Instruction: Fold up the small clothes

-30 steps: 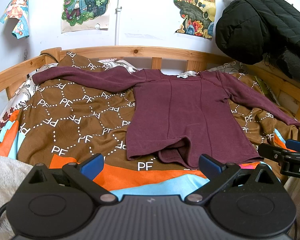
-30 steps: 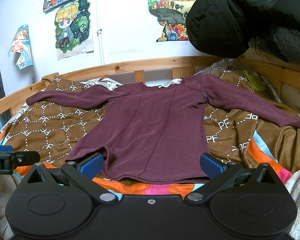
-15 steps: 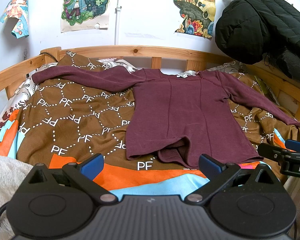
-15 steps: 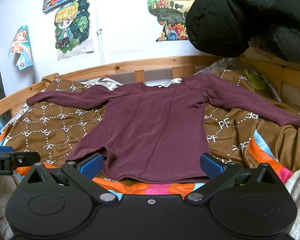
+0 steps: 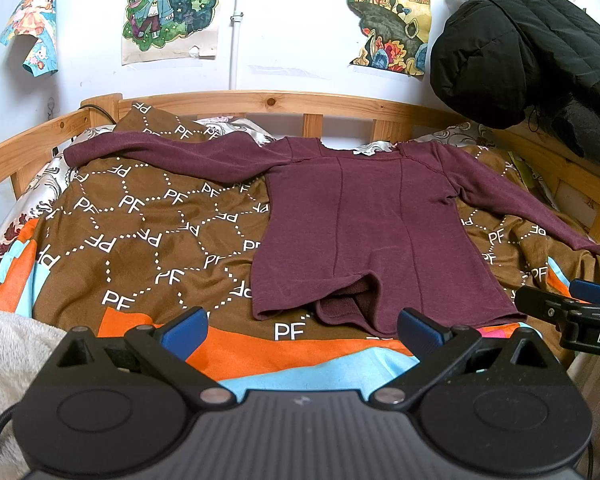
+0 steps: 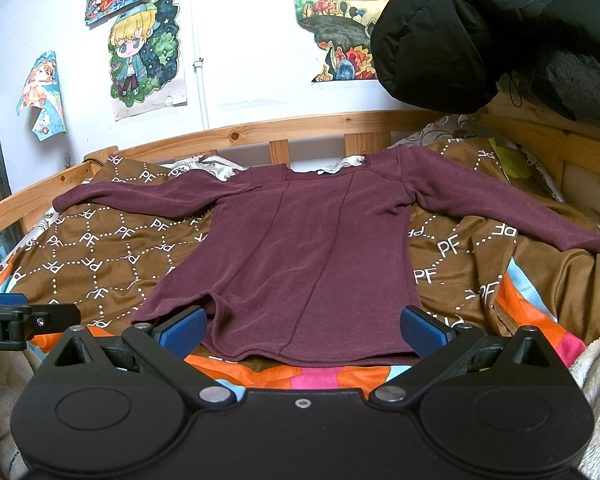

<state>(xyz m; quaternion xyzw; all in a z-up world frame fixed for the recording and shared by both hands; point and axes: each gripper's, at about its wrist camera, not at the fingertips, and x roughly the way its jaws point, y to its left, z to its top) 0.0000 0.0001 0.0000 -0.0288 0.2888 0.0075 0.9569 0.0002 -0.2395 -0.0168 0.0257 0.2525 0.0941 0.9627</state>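
Note:
A maroon long-sleeved top lies flat on the brown patterned blanket, both sleeves spread out to the sides and the hem toward me, slightly bunched in the middle. It also shows in the right wrist view. My left gripper is open and empty, just short of the hem's left part. My right gripper is open and empty, with the hem between its blue fingers. Each gripper's tip shows at the edge of the other's view.
A wooden bed rail runs around the far side and both ends. A black padded jacket hangs at the upper right over the bed corner. A pale fleece blanket lies at the near left. Posters hang on the white wall.

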